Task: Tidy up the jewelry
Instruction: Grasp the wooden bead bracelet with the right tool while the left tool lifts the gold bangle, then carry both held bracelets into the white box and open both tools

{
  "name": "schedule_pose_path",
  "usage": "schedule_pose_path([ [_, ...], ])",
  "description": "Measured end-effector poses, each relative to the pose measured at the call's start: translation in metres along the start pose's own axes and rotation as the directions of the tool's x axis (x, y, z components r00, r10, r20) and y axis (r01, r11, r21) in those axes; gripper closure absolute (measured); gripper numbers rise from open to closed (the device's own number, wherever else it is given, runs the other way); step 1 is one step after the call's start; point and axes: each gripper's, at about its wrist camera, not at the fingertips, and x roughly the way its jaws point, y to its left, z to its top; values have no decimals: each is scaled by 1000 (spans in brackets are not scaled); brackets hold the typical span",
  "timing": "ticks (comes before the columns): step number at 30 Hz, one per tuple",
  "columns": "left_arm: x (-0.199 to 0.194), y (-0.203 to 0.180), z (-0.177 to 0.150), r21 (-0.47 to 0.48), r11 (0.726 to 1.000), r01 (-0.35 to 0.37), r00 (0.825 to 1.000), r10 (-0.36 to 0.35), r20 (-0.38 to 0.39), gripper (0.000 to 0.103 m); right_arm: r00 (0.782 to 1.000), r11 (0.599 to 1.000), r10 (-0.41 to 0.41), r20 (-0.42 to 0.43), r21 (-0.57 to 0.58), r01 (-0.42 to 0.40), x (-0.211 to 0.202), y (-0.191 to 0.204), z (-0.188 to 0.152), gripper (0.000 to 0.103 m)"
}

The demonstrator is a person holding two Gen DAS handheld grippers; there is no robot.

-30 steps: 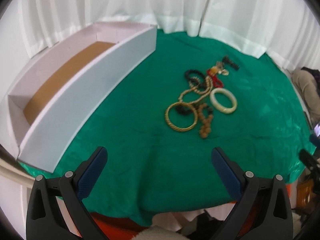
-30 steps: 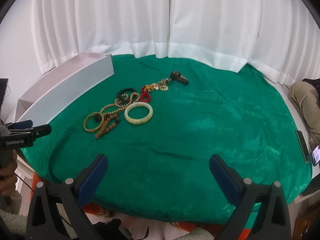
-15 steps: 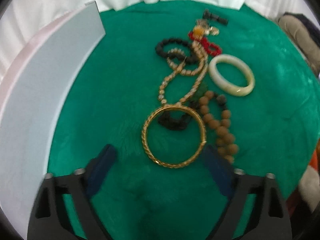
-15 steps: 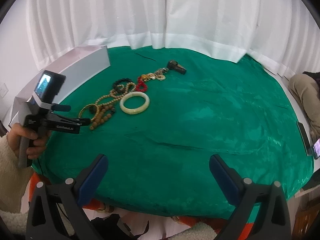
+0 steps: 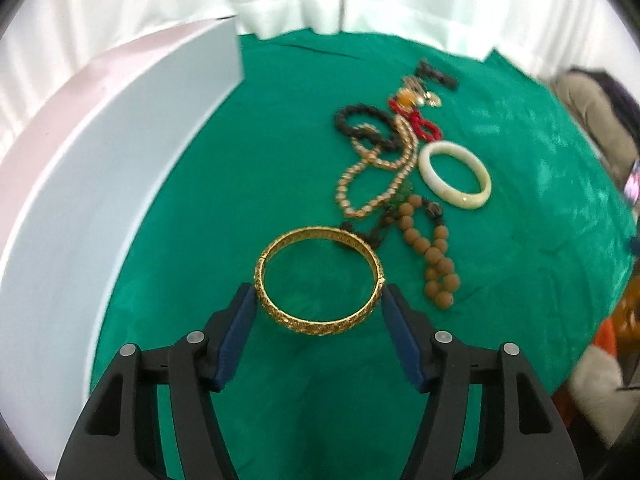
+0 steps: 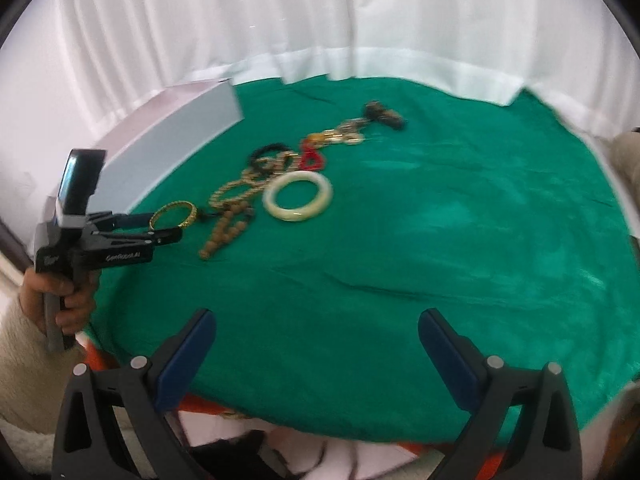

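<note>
A gold bangle lies on the green cloth at the near end of a row of jewelry. My left gripper straddles it. Its jaws are closing, and the blue pads meet the bangle's left and right sides. The right wrist view shows that gripper, held by a hand, at the bangle. Behind lie a brown bead bracelet, a gold bead chain, a cream bangle, a black bead bracelet and a red piece. My right gripper hangs open and empty over the table's front edge.
A long white box stands along the left side of the round green-covered table. White curtains close off the back. A dark small object lies at the far end of the jewelry row. A seated person's leg shows at the right.
My left gripper has come down and forward to the gold bangle, and its jaws have narrowed around it. The right gripper has drifted slightly lower; its jaws stay wide.
</note>
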Motion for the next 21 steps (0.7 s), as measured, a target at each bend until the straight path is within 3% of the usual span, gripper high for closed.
schedule_pose_path([
  [4,-5,13,-12,-21,998,-58,998,58,4,38,985,988,152,-80,9,-151,48,18,25,1],
  [6,-9,23,-16,-45,998,-49,999,50,6,38,969,977,213,-122,2,-215,72,36,36,21],
  [7,-11,27,-18,-62,997,-44,999,45,8,38,960,969,241,-144,-12,-245,86,47,42,24],
  [10,-9,31,-22,-79,996,-49,999,50,9,38,957,971,217,-192,-62,-232,129,78,53,29],
  [12,-8,33,-25,-88,994,-61,998,61,5,38,969,978,146,-202,-117,-172,152,93,55,48],
  [13,-8,35,-28,-95,994,-59,998,59,6,38,984,978,94,-149,-170,-119,152,100,57,61],
  [14,-10,38,-30,-112,992,-53,999,54,8,38,984,977,72,-161,-186,-102,154,103,58,90],
  [16,-16,44,-32,-139,989,-41,999,44,19,38,978,983,125,-169,-112,-145,146,94,61,91],
  [21,-51,57,-23,-187,982,5,995,13,94,38,974,979,175,-140,-82,-188,102,74,79,91],
])
